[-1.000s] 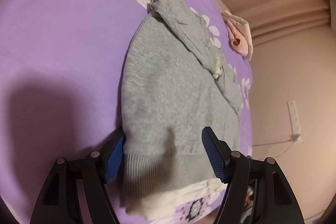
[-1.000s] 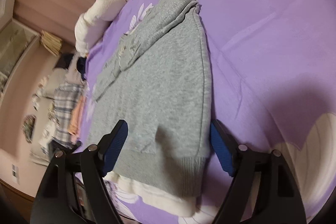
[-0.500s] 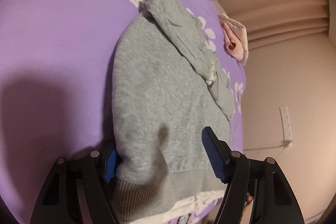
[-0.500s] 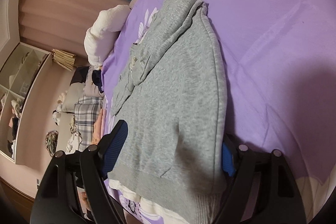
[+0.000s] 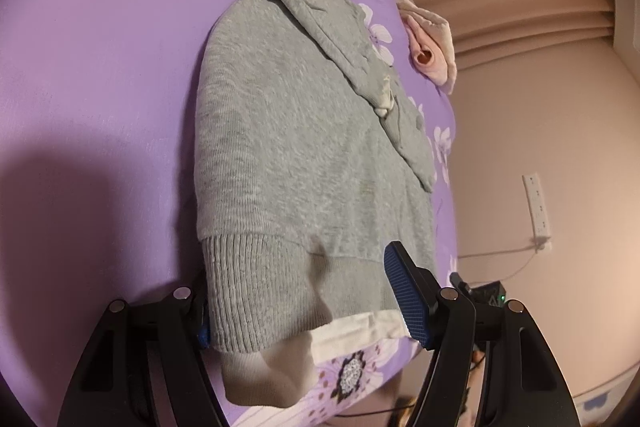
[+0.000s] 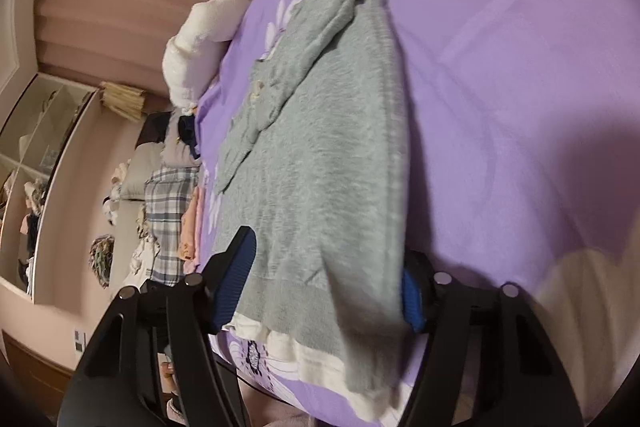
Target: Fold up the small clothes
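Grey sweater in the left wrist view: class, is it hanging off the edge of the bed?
No, the grey sweater lies flat on the purple floral bedsheet, its ribbed hem nearest the camera.

Small grey sweatshirt [image 5: 304, 147] [image 6: 320, 163] lies flat on purple flowered bedsheet [image 5: 100, 67] [image 6: 520, 67], lengthwise away from both cams. Partly folded: one sleeve [image 5: 344, 39] laid diagonally across the far/top part of the body, cuff end bunched near a white flower print. Ribbed hem band [image 5: 256, 291] at the near end, w/ a cream-white under-layer hem [image 5: 320, 343] [image 6: 304, 359] sticking out below it. Near hem lifted a bit off the sheet & slightly rumpled at the corners. Knit looks heathered, soft; side edges folded under, roughly straight.
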`<state>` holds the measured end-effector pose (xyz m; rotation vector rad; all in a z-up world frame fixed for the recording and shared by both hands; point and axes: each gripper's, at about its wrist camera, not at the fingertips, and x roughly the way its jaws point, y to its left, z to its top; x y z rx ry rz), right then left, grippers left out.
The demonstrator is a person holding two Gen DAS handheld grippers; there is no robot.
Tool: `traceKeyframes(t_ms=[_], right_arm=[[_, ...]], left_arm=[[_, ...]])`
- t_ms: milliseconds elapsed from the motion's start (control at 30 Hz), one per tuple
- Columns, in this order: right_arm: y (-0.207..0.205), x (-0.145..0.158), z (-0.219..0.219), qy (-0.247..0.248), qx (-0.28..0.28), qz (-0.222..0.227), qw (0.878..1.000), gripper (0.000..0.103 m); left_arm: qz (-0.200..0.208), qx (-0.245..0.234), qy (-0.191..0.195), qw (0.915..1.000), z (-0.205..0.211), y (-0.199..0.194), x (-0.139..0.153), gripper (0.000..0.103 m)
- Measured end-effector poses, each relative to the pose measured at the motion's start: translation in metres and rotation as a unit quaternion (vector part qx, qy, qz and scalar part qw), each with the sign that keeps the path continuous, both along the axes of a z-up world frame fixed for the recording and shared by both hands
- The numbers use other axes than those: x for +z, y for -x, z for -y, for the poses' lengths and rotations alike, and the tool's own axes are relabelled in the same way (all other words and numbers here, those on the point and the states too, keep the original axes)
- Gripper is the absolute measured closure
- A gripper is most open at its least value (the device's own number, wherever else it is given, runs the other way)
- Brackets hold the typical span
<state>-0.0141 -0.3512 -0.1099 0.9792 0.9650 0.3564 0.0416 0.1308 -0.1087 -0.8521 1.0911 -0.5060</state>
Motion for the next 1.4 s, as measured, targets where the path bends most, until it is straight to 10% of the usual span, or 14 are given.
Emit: traceKeyframes(t_ms=[1400], right_arm=[[-0.003,-0.006,-0.048,0.020,0.049,-0.004,0.999,0.046]], left_arm=[[0.000,-0.013,0.002,0.9999,0.020,0.002,0.000,0.033]])
